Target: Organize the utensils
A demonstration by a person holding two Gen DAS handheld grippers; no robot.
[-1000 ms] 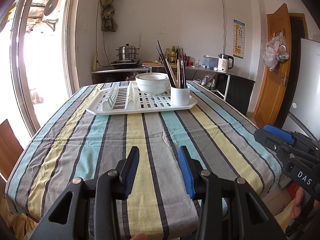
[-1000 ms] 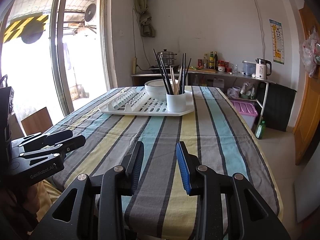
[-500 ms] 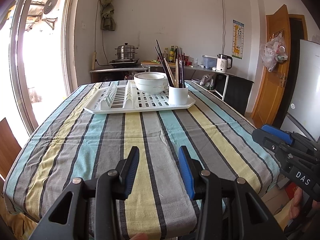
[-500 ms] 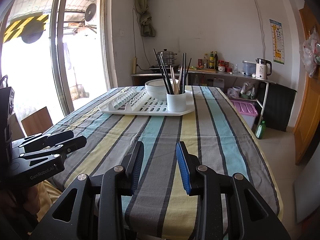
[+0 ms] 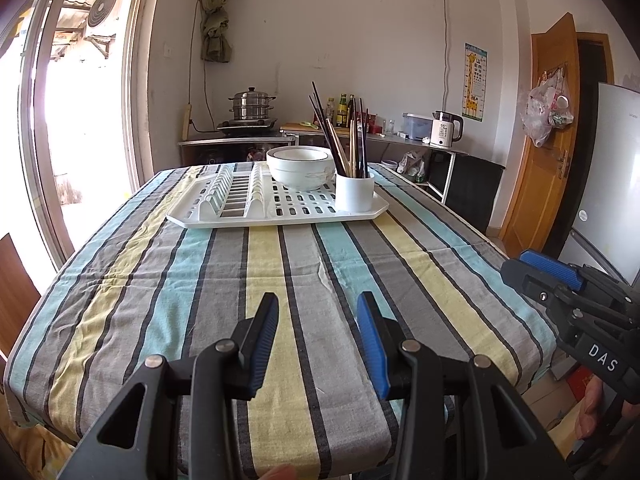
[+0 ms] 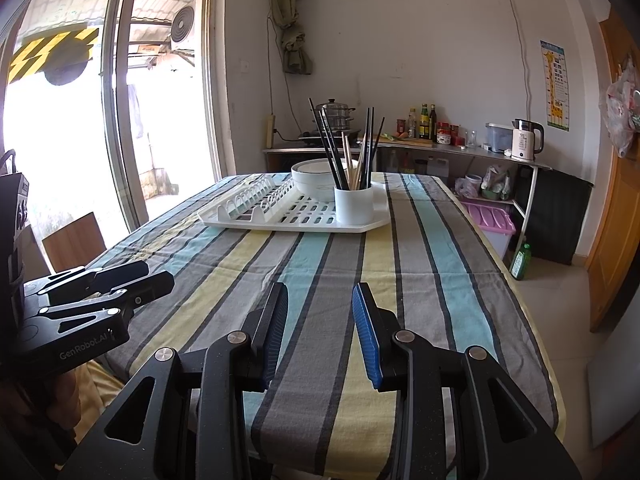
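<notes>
Rack (image 5: 276, 204) sits lower in left view than a second ago.

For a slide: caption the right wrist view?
Open right gripper hovers over the striped tablecloth, facing a rack with bowls and a cup of chopsticks.

1. Strong daylight enters through the glass door (image 6: 108, 120) on the left; the outdoor area is blown out to white.
2. Interior evenly bright; the striped tablecloth (image 5: 280, 280) is sharp, with soft, faint shadows.
3. Fisheye distortion bends the door frame; corners vignette to black.
4. No motion blur in either view.
</notes>
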